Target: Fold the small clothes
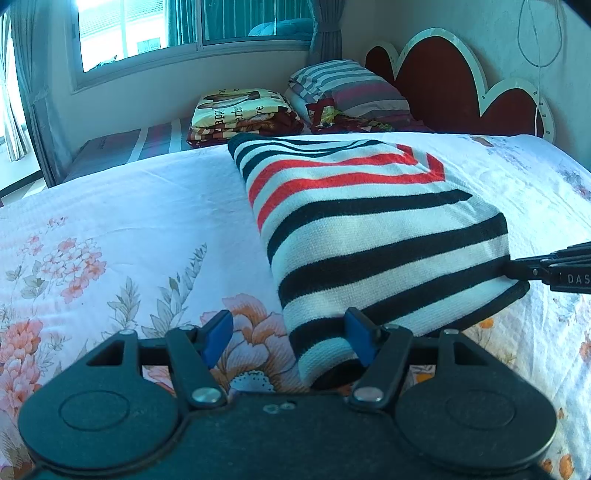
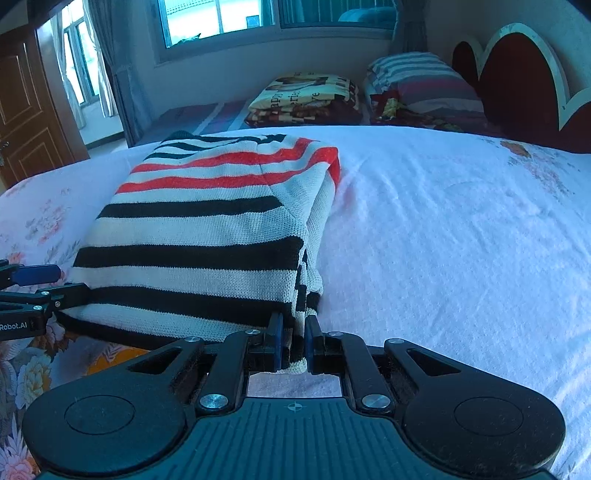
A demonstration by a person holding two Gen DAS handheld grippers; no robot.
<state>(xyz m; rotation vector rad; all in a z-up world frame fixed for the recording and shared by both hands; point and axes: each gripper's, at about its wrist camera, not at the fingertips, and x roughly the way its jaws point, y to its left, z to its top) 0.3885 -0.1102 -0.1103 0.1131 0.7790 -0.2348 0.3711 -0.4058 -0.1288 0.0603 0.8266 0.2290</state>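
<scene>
A folded striped knit sweater point(image 1: 369, 221), white with black and red bands, lies on the floral bedsheet point(image 1: 110, 229). My left gripper point(image 1: 290, 332) stands open at the sweater's near left corner; the cloth lies against its right pad point(image 1: 360, 332) while the left pad is off the cloth over the sheet. In the right wrist view my right gripper point(image 2: 293, 332) is shut on the near right corner of the sweater point(image 2: 207, 229), with a fold of knit pinched between the blue pads. That same edge is slightly lifted. Each gripper shows at the other view's side: right gripper point(image 1: 517, 271), left gripper point(image 2: 55, 284).
Folded patterned blankets point(image 1: 240, 114) and a striped pillow point(image 1: 347, 88) lie on a second bed behind. A red scalloped headboard point(image 1: 450, 85) stands at the back right, a window point(image 1: 140, 29) on the far wall and a wooden door point(image 2: 26, 110) at left. White sheet point(image 2: 461, 240) spreads to the right.
</scene>
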